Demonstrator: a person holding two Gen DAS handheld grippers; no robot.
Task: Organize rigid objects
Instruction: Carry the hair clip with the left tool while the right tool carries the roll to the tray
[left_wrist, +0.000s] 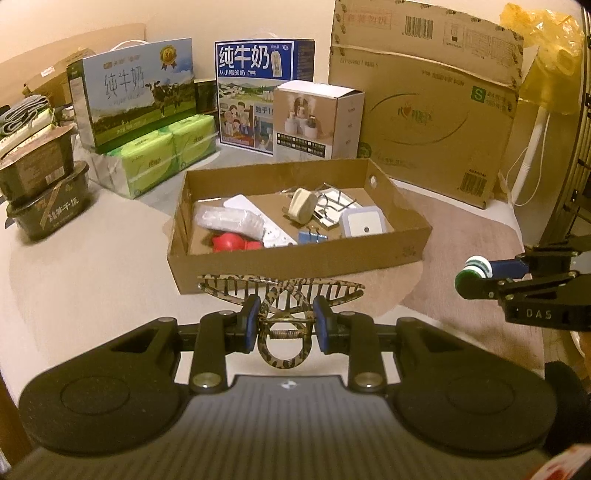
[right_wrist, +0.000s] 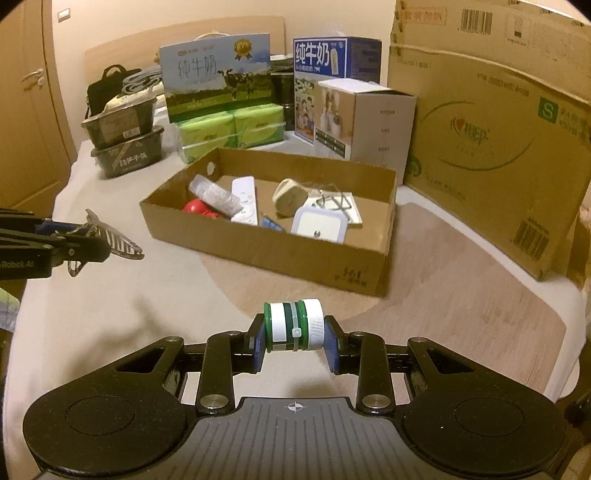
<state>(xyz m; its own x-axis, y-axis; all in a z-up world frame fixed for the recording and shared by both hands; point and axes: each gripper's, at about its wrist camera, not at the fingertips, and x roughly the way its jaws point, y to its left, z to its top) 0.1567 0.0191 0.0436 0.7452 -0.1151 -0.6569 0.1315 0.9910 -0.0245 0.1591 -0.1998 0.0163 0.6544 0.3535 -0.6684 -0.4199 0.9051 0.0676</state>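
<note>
My left gripper (left_wrist: 286, 326) is shut on a leopard-print hair claw clip (left_wrist: 281, 295), held above the table just short of the open cardboard box (left_wrist: 295, 262). My right gripper (right_wrist: 295, 338) is shut on a small green-and-white bottle (right_wrist: 294, 325) lying sideways between the blue pads. The box (right_wrist: 266, 247) holds a white remote (right_wrist: 244, 199), a beige plug (right_wrist: 290, 197), a red piece (right_wrist: 196, 206), a white square device (right_wrist: 319, 223), a blue binder clip (left_wrist: 312, 236) and a clear plastic packet (left_wrist: 229, 219). Each gripper shows in the other's view, the left one (right_wrist: 122, 243) and the right one (left_wrist: 474, 273).
Behind the box stand two milk cartons (left_wrist: 136, 96) (left_wrist: 258, 88), green tissue packs (left_wrist: 162, 151), a small white product box (left_wrist: 317, 118) and a large cardboard carton (left_wrist: 424, 110). Stacked black food tubs (left_wrist: 40, 184) sit at the left. A pale cloth (left_wrist: 92, 277) covers the table.
</note>
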